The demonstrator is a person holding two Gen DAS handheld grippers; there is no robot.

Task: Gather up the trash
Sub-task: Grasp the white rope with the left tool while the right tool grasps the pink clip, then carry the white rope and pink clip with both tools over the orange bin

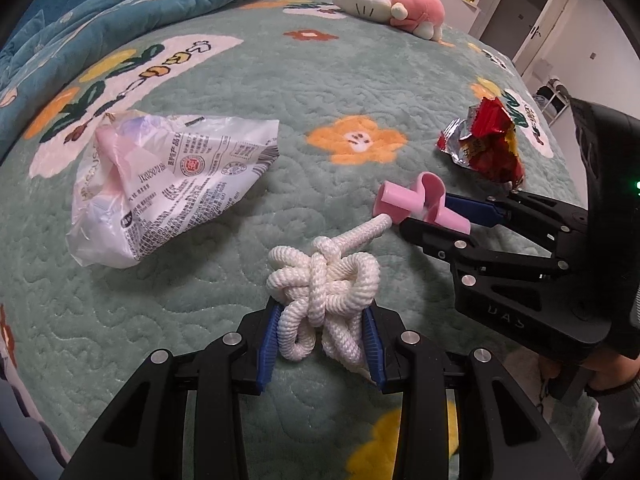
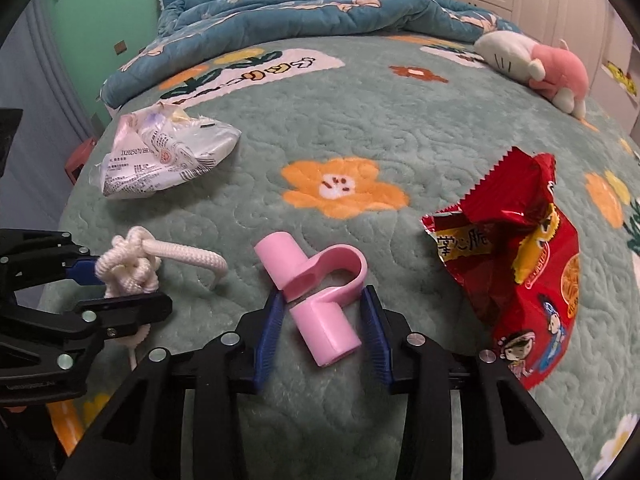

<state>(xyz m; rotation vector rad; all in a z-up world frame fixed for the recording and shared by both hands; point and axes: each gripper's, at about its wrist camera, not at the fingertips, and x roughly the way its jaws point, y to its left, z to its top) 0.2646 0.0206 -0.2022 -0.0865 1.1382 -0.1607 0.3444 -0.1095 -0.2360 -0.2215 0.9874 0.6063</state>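
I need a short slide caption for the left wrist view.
Left gripper clamps a rope knot beside a wrapper on the bed.

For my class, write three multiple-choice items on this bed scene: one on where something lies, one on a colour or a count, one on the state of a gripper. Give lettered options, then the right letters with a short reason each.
1. Where does the plush toy lie?
A. Between the two grippers
B. At the far side of the bed, near the blue quilt
C. On top of the white bag

2. What colour is the crumpled snack wrapper?
A. Red
B. Green
C. Black

3. What is the left gripper doing?
A. Hanging open over bare bedding
B. Closed on the pink plastic piece
C. Its pads flank the white rope knot

Answers: 1 B, the toy sits far back beside the quilt. 2 A, the wrapper is red with a silver lining. 3 C, the rope bundle sits between the blue pads; the pink plastic piece lies between the right gripper fingers instead. The white bag lies untouched.
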